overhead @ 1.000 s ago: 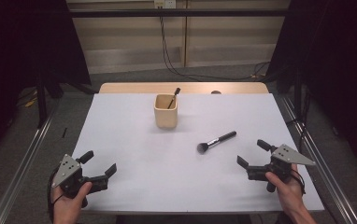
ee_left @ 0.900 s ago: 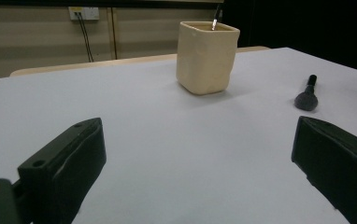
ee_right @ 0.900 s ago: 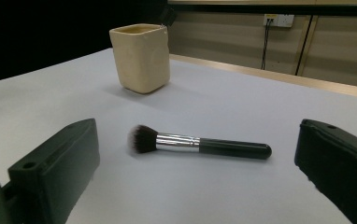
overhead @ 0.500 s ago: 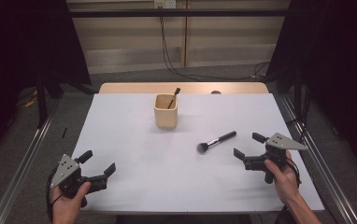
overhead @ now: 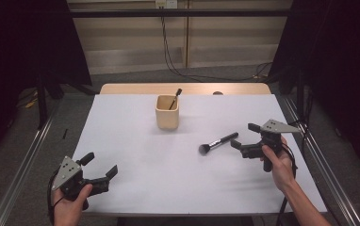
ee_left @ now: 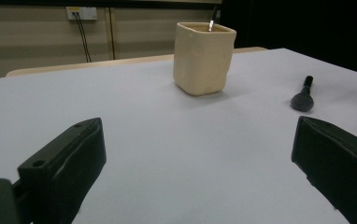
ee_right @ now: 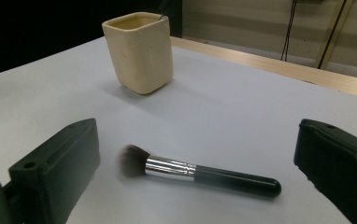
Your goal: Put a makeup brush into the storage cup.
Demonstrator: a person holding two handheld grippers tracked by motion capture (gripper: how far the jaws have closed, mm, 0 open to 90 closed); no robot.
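One makeup brush (ee_right: 200, 173), loose on table (overhead: 131, 127).
Right gripper (overhead: 247, 139) spread wide beside it, nothing grasped; cup (overhead: 167, 112) awaits.

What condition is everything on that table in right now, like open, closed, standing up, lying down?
Left hand-held gripper: open, holding nothing.
Right hand-held gripper: open, jaws either side of the makeup brush, not gripping it.
Makeup brush: lying flat on the white table, bristles toward the cup.
Cream cup: upright, with another dark-handled tool leaning inside.
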